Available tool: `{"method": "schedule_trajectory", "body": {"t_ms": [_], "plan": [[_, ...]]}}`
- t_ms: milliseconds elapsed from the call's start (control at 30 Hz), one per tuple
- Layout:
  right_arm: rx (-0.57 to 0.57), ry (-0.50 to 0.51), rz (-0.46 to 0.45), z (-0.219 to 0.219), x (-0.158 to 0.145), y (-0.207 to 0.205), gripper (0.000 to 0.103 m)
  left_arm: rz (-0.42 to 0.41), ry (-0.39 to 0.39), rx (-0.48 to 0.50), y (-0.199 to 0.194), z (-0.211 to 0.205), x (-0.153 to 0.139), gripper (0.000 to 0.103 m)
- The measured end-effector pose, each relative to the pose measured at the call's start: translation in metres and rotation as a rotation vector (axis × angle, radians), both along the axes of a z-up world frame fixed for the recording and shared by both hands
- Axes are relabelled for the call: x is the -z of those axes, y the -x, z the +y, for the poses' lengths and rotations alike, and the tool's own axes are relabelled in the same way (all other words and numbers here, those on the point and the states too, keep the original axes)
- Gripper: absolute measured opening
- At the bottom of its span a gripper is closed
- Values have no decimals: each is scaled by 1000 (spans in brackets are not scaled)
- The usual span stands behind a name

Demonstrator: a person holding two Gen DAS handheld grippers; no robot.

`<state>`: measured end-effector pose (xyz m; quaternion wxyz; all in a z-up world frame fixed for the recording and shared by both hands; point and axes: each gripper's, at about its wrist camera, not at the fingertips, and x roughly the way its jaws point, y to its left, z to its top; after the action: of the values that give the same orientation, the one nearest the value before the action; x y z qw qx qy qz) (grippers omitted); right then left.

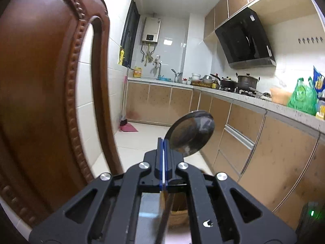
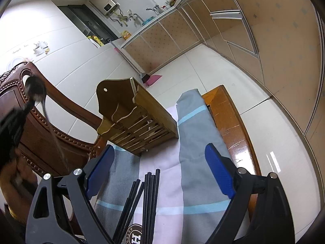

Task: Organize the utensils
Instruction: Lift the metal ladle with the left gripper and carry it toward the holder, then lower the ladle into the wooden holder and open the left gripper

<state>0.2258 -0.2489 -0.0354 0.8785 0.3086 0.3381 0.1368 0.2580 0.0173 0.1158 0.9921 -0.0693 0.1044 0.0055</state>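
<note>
My left gripper (image 1: 163,142) is shut on a metal spoon (image 1: 190,132); its round bowl sticks up past the fingertips and its handle runs back under the jaws. The spoon (image 2: 35,89) and the left gripper (image 2: 14,120) also show, blurred, at the left of the right wrist view. My right gripper (image 2: 160,162) is open and empty above a bundle of several black chopsticks (image 2: 146,201) lying on a grey, pink and blue cloth (image 2: 195,142). A wooden slatted utensil holder (image 2: 138,120) stands on the cloth beyond the chopsticks.
A carved brown wooden chair back (image 1: 40,101) stands close on the left, also in the right wrist view (image 2: 50,134). The cloth covers a wooden table (image 2: 233,126). Kitchen cabinets (image 1: 264,138) and a counter with pots run along the right. White floor tiles lie beyond.
</note>
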Motion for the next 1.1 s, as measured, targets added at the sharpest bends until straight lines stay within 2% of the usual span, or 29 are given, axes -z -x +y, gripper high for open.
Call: {"method": "schedule_trajectory", "body": {"t_ms": [267, 600, 867, 1100], "plan": [[6, -13, 9, -6, 5, -4, 88, -31, 56, -28, -55, -12, -11, 0], [5, -28, 25, -12, 12, -8, 88, -68, 105, -37, -97, -29, -6, 0], [-1, -45, 34, -15, 16, -11, 88, -141, 112, -70, -96, -35, 31, 0], [1, -50, 41, -15, 18, -12, 88, -143, 150, -102, -75, -32, 62, 1]]}}
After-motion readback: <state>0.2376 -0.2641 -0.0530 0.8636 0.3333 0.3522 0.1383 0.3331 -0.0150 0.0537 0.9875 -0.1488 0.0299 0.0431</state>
